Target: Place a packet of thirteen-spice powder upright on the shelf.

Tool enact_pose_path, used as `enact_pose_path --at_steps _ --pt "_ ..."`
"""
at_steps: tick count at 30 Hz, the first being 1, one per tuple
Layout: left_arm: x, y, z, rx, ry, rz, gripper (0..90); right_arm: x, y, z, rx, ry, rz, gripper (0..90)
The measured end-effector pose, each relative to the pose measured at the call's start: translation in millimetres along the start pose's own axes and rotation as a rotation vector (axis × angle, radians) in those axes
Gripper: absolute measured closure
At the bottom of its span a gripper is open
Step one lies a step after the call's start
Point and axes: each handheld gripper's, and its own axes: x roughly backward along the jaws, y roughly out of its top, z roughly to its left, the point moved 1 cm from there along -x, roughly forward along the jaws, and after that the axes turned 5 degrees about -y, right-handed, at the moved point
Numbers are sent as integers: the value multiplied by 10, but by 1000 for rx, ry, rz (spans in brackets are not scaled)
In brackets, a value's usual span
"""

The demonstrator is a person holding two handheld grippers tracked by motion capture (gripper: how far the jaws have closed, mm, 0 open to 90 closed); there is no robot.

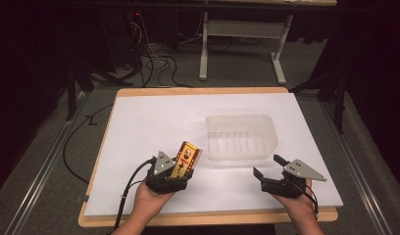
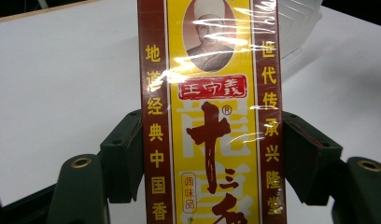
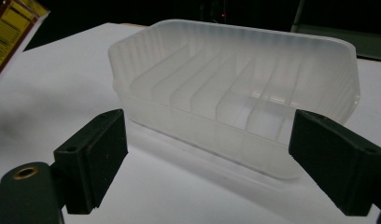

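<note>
High view: the left gripper (image 1: 174, 177) is holding a yellow and dark-red box (image 1: 186, 158) near the front left of the white surface (image 1: 139, 127), the box tilting up and away from the hand (image 1: 151, 198). Left gripper view: both black jaws are pressing against the long sides of the box (image 2: 209, 116), whose printed face is turning toward the camera under glossy film. The right gripper (image 1: 269, 169) is hovering near the front right of the surface, its jaws standing wide apart and gripping nothing. Right gripper view: a translucent plastic container (image 3: 235, 88) with a ribbed floor is sitting on the surface between and beyond the spread jaws, apart from them. In the high view the container (image 1: 241, 137) is lying right of centre, near the box.
</note>
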Motion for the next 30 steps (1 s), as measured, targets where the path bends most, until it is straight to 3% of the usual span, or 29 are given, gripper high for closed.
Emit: enact_pose_path --at_steps 2,6,9,14,19,20,30 --pt "-2 -10 -12 -10 6 -2 320 -1 11 9 4 1 -4 120" --pt "11 -14 -90 -38 17 -52 320 -15 94 89 7 6 -21 107" --pt "21 -10 -102 -36 19 -72 321 -34 145 115 -3 9 -35 99" --pt "29 -20 -109 -41 23 -80 320 -85 357 249 5 41 -109 86" --pt "21 -27 -131 -37 21 -82 321 -155 497 362 8 67 -128 86" --pt "0 -30 -154 -38 17 -79 321 -199 537 431 1 89 -132 87" --pt "-149 34 -389 -55 -3 -90 321 -255 520 661 -2 178 -119 91"
